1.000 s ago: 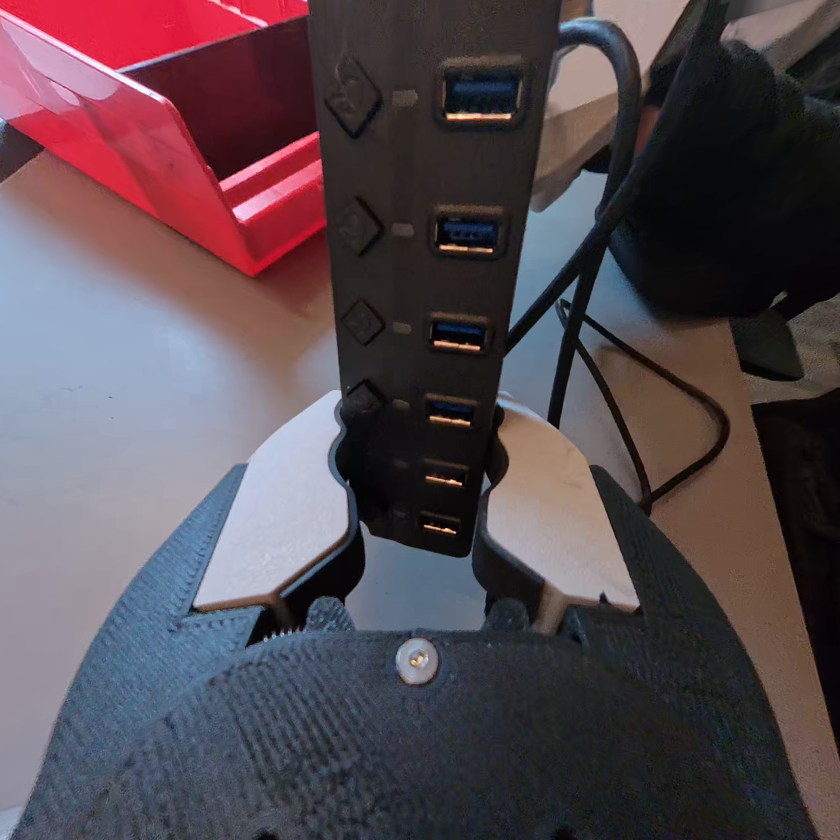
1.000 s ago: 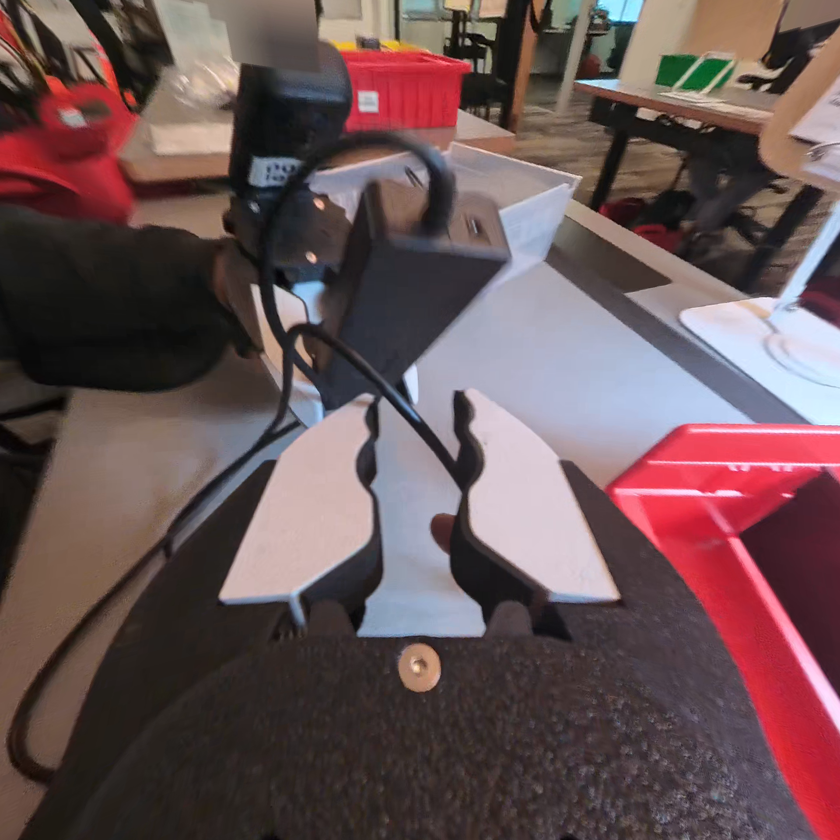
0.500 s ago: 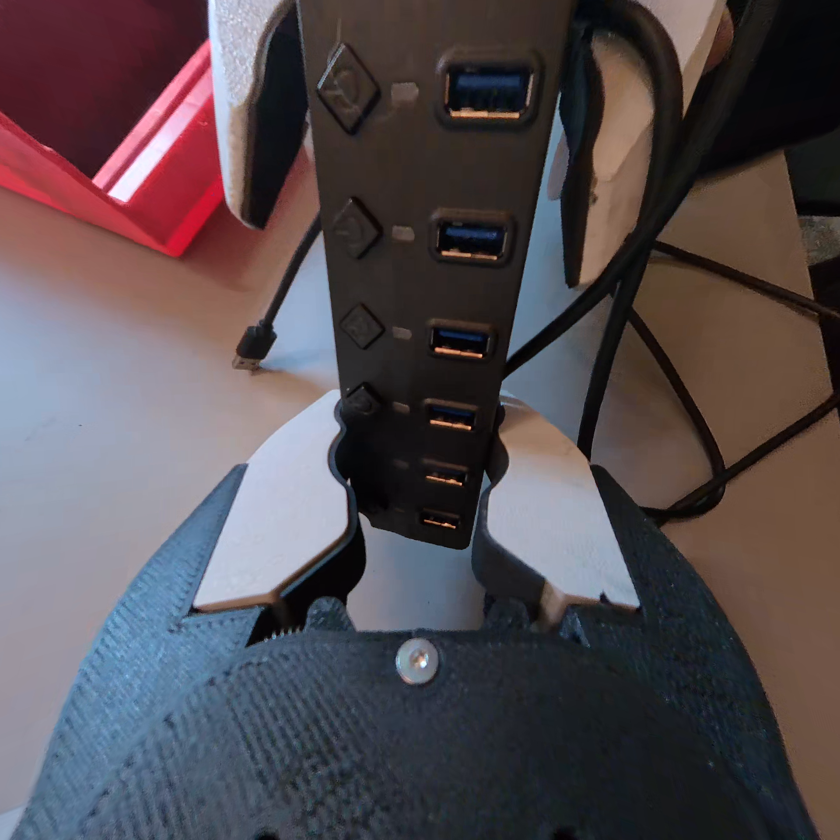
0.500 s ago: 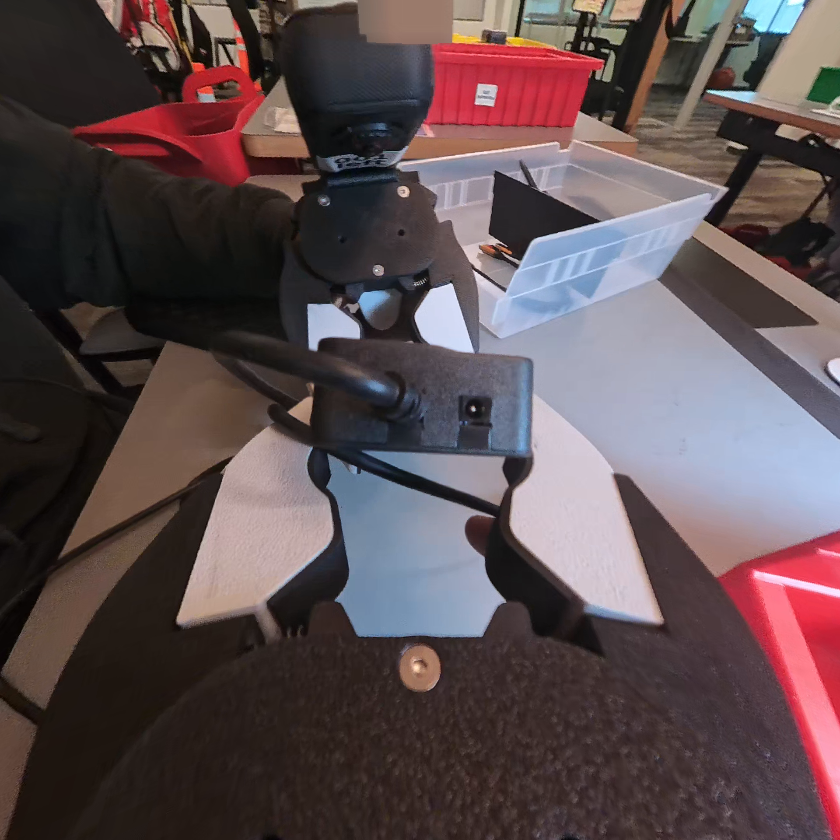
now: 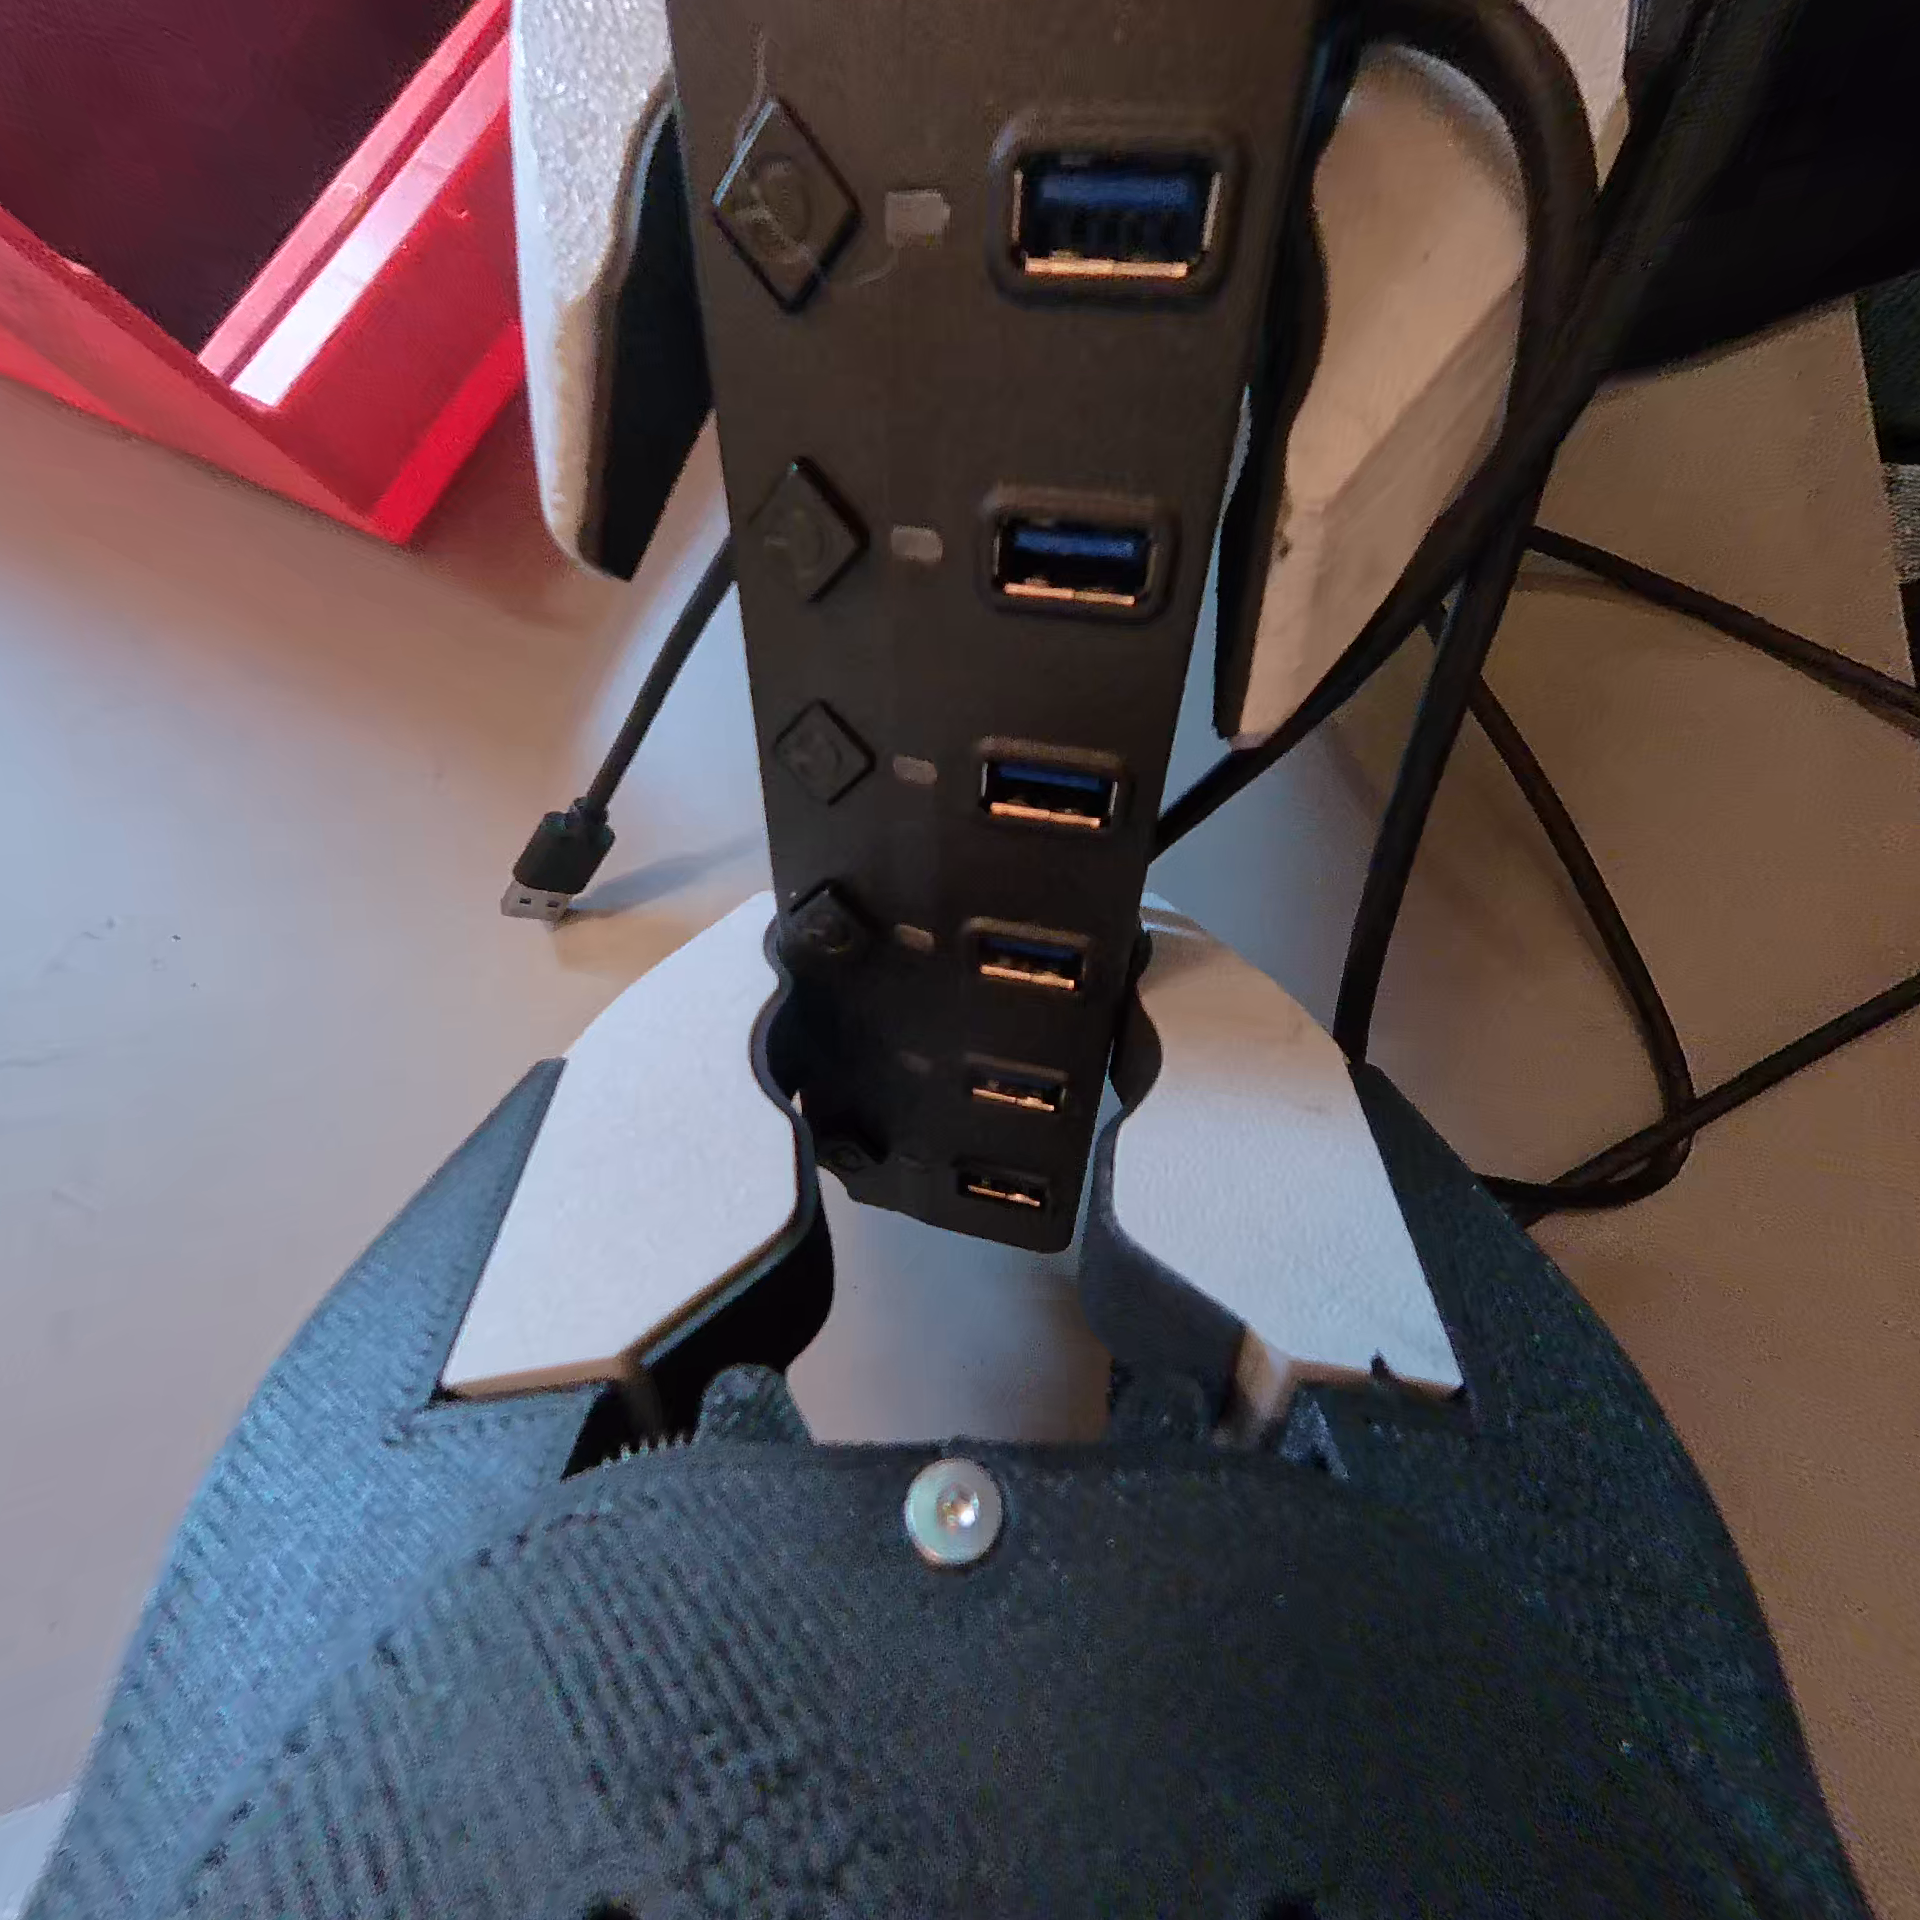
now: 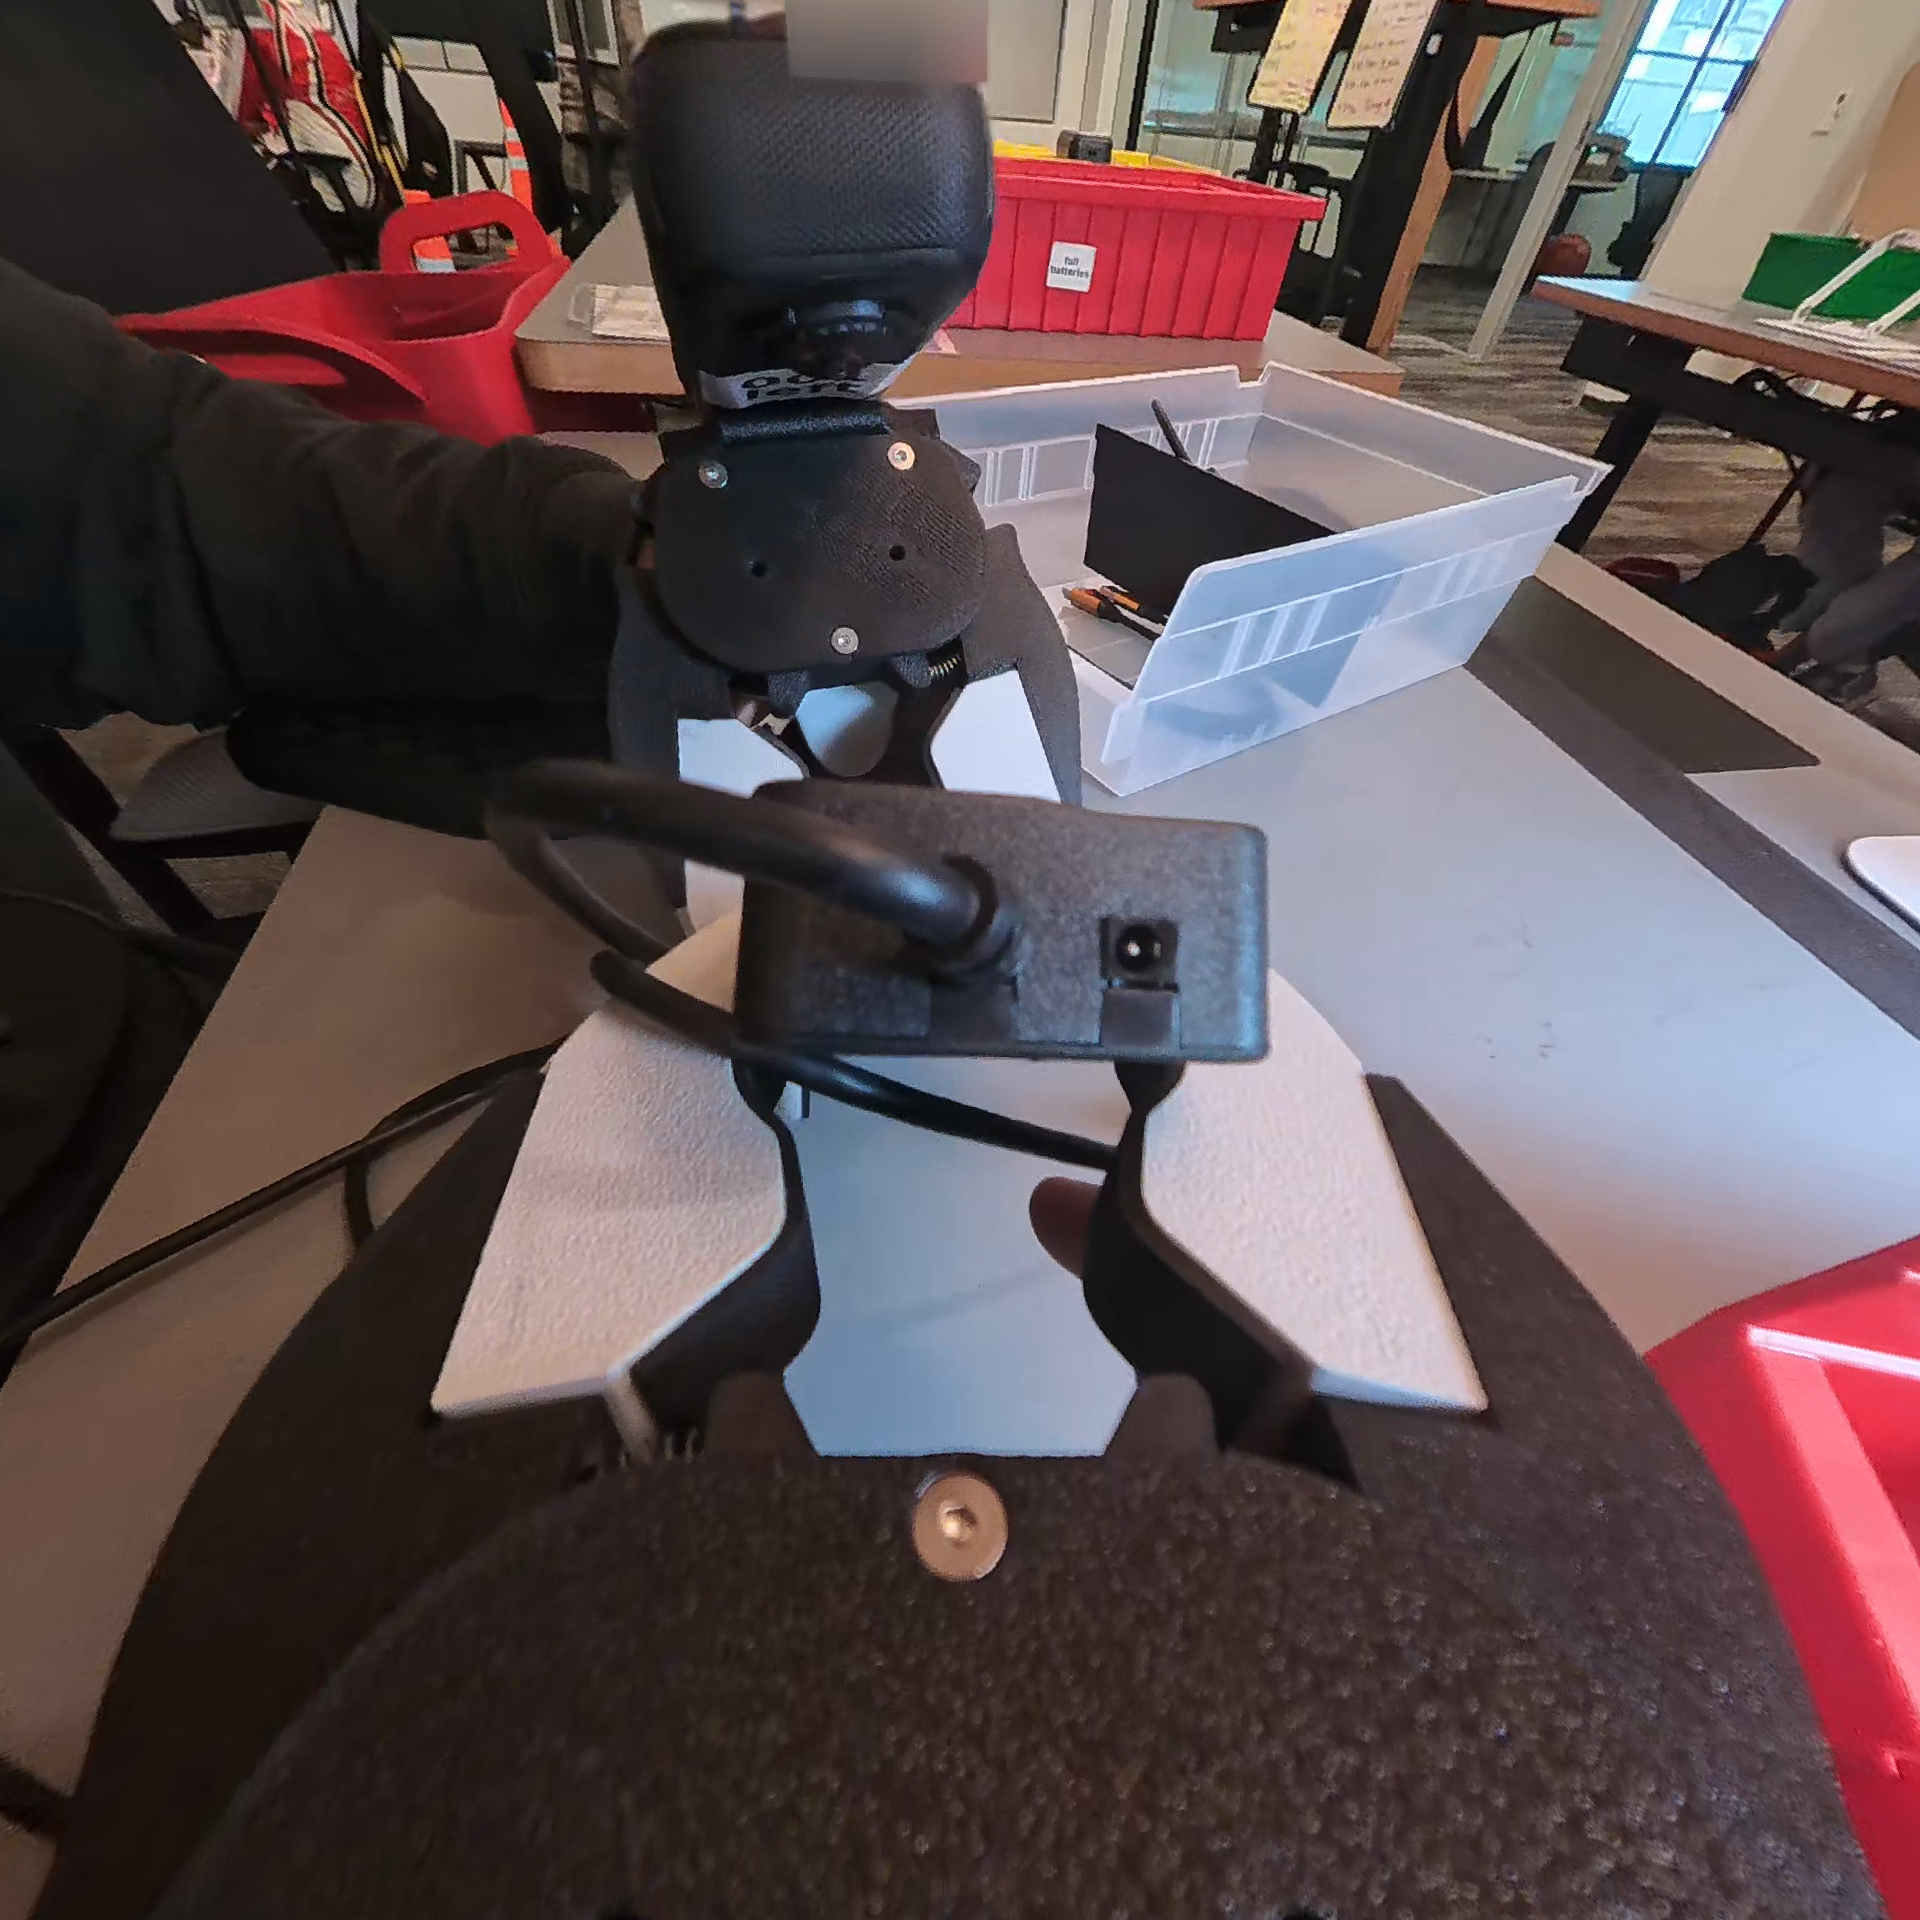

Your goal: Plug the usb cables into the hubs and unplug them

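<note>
The left gripper (image 5: 951, 1049) clamps the near end of the black hub (image 5: 966, 582), six ports showing. The right gripper (image 6: 956, 1081) brackets its far end, contact unclear. One loose USB plug (image 5: 551, 878) lies at 10 o'clock, the red bin (image 5: 260, 312) beyond; cables (image 5: 1579, 831) trail at 3 o'clock.

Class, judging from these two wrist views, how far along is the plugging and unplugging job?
Done: the USB hub is off the table, clamped at its near end by the left gripper. In hand: the right gripper straddles the hub's far end, fingers either side; contact is unclear. Left: every visible port is empty and a loose USB plug lies on the table, so plugging and unplugging both remain.
</note>
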A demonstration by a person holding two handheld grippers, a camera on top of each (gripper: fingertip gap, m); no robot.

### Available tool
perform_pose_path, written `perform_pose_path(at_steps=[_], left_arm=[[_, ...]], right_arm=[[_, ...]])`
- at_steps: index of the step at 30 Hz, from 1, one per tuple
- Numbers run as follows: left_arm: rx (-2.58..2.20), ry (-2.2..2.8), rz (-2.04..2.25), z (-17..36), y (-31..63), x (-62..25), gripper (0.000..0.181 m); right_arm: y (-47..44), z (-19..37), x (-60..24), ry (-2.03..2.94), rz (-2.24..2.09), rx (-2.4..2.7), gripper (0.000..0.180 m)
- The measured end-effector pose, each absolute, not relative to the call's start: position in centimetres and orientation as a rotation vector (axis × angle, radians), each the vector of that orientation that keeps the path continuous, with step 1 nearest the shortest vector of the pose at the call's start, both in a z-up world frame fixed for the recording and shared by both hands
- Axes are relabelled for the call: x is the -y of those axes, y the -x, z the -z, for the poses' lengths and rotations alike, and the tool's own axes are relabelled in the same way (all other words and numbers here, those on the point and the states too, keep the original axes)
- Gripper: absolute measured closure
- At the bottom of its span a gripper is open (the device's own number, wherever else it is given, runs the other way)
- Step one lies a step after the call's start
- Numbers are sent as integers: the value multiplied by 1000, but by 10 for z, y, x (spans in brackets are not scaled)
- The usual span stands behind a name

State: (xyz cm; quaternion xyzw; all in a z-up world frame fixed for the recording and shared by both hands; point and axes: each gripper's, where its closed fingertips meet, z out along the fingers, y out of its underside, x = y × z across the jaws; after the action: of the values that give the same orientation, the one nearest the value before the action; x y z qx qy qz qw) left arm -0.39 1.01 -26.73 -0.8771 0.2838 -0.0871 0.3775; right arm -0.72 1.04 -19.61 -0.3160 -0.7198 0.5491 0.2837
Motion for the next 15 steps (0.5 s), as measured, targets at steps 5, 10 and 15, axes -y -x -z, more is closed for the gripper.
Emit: perform_pose_path(at_steps=[5,10,15], left_arm=[[-662,2149,263,247,9,-13,120],[-479,2002,210,183,59,-4,120],[-209,2016,-64,127,167,34,135]], right_arm=[[5,189,-20,863,-1486,1901,116],[0,176,-39,880,-1476,1849,116],[-6,156,-53,880,-1527,1809,116]])
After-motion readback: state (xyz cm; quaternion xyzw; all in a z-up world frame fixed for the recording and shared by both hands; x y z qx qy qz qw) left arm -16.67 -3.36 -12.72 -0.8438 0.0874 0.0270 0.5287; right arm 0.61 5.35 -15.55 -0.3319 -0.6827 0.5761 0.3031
